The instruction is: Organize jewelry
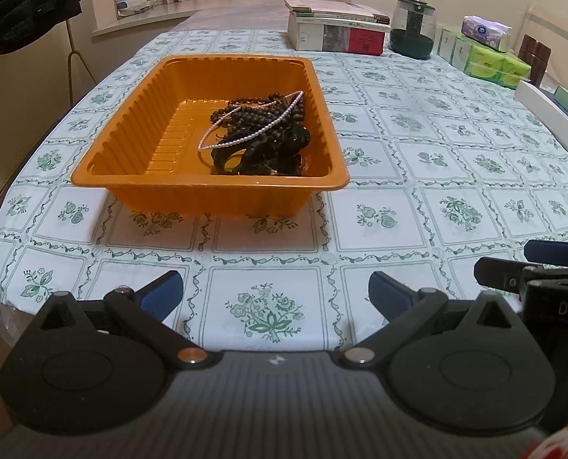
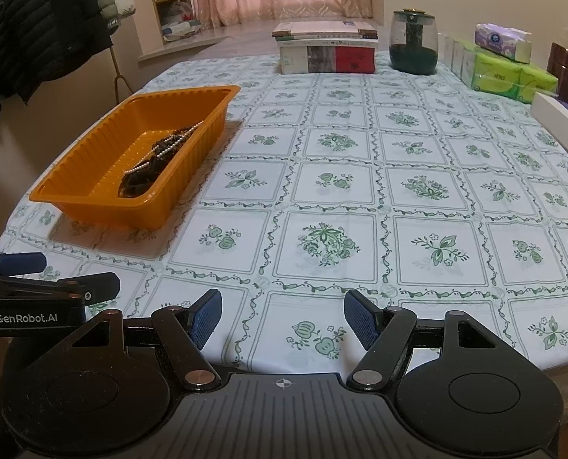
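Note:
An orange plastic tray [image 1: 131,122] stands on the table with the floral cloth; it also shows in the right wrist view [image 2: 92,145] at the left. In its right half lies a pile of jewelry [image 1: 261,141]: dark wooden bead strands, black bands and a white pearl necklace [image 1: 280,114] on top. The pile also shows in the right wrist view [image 2: 157,160]. My left gripper [image 1: 276,292] is open and empty, near the table's front edge, short of the tray. My right gripper [image 2: 282,315] is open and empty, to the right of the tray. Each gripper shows at the edge of the other's view.
At the far end of the table are a stack of books [image 1: 333,25], a dark glass jar [image 1: 414,28] and green and purple tissue packs [image 1: 486,49]. A white box [image 2: 559,118] lies at the right edge. Dark jackets [image 2: 35,26] hang at the left.

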### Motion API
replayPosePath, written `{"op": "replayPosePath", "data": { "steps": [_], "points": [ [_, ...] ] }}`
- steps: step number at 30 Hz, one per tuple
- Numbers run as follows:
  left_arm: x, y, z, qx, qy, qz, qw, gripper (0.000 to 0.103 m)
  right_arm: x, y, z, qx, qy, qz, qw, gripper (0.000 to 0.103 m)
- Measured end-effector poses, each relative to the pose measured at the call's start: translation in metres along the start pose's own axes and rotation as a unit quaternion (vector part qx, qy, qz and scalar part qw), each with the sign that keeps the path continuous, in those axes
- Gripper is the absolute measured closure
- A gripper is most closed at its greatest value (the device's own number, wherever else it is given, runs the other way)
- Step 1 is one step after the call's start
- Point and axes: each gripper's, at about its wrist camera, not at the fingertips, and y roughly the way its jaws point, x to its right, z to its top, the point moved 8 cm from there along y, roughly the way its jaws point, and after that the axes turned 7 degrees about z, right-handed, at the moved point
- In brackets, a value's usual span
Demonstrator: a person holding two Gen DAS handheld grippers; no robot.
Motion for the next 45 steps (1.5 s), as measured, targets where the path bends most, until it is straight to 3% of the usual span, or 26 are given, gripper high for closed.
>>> {"op": "replayPosePath", "data": {
  "steps": [45],
  "points": [
    [0.0024,0.0032,0.001,0.0,0.005,0.001,1.0,0.001,0.0043,0.0028,0.0003,-0.003,0.003,-0.002,1.0,0.032]
  ]
}}
